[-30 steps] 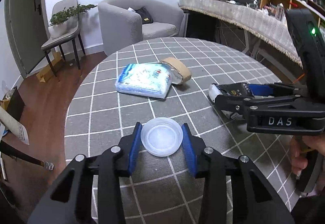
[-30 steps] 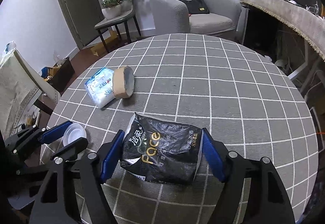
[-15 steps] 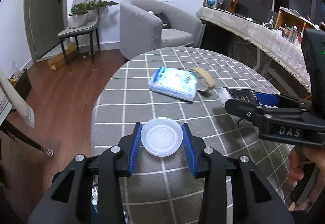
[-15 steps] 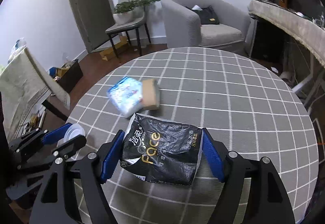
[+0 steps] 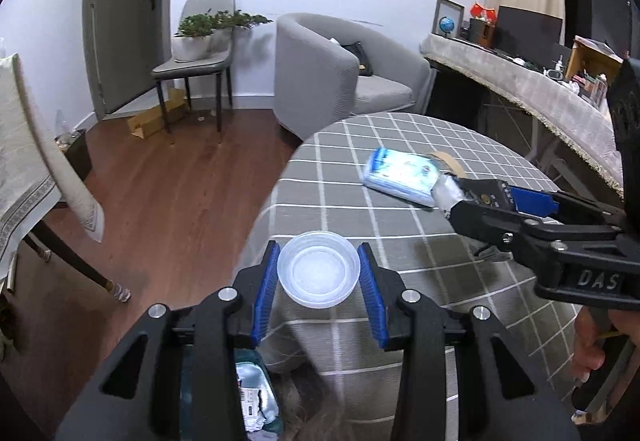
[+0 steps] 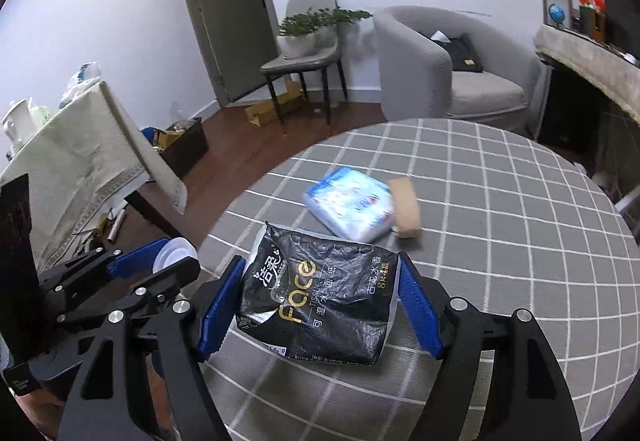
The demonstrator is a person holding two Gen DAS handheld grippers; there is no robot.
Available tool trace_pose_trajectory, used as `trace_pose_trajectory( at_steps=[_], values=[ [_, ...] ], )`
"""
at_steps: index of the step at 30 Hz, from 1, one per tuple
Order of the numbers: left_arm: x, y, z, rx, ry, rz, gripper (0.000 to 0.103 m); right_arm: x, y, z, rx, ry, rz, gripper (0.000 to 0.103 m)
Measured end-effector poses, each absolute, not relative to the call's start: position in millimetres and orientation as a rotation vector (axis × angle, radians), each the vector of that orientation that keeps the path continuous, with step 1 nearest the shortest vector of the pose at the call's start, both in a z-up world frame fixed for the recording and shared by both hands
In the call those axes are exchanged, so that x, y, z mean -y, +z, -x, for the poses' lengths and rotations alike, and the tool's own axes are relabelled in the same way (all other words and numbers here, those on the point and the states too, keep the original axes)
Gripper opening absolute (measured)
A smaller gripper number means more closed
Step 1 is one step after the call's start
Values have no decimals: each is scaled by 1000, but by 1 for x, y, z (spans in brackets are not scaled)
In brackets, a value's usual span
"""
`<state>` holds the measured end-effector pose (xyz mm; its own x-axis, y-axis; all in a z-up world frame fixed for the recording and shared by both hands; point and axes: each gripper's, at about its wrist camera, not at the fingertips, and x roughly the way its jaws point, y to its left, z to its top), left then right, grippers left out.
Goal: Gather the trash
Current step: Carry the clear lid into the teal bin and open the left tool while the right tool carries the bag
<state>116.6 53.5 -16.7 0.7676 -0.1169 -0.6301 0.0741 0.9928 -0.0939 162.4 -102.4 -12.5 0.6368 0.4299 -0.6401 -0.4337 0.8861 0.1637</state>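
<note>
My left gripper (image 5: 319, 281) is shut on a clear plastic cup (image 5: 319, 275), held at the round table's left edge, partly over the floor. It also shows in the right wrist view (image 6: 158, 261) at the lower left. My right gripper (image 6: 320, 301) is shut on a black tissue packet (image 6: 320, 301) and holds it above the table; it shows in the left wrist view (image 5: 480, 201) at the right. A blue-white wet-wipe pack (image 6: 350, 203) and a tan tape roll (image 6: 406, 207) lie on the checked tablecloth (image 6: 500, 221).
Below the left gripper, by the table's edge, lies a bin with a bag and scraps (image 5: 252, 397). A cloth-covered table (image 6: 72, 161) stands to the left. A chair with a plant (image 5: 196, 57), a grey armchair (image 5: 332, 73) and a long counter (image 5: 540, 89) stand behind.
Both grippers have moved left and back with their loads. The cup has gone from over the table to its left edge. The wipe pack and tape roll stay on the table.
</note>
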Motion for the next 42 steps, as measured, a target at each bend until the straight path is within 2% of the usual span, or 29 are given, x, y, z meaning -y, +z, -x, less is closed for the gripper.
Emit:
trace_pose_trajectory(
  at_steps=[10, 19, 42],
  values=[
    [-100, -18, -105, -669, -26, 50, 42, 69, -8, -160, -720, 566, 9, 75],
    [-145, -35, -96, -737, 9, 107, 42, 24, -7, -154, -704, 637, 30, 75],
    [-220, -103, -86, -1062, 28, 191, 42, -72, -31, -149, -769, 755, 84, 75]
  ],
)
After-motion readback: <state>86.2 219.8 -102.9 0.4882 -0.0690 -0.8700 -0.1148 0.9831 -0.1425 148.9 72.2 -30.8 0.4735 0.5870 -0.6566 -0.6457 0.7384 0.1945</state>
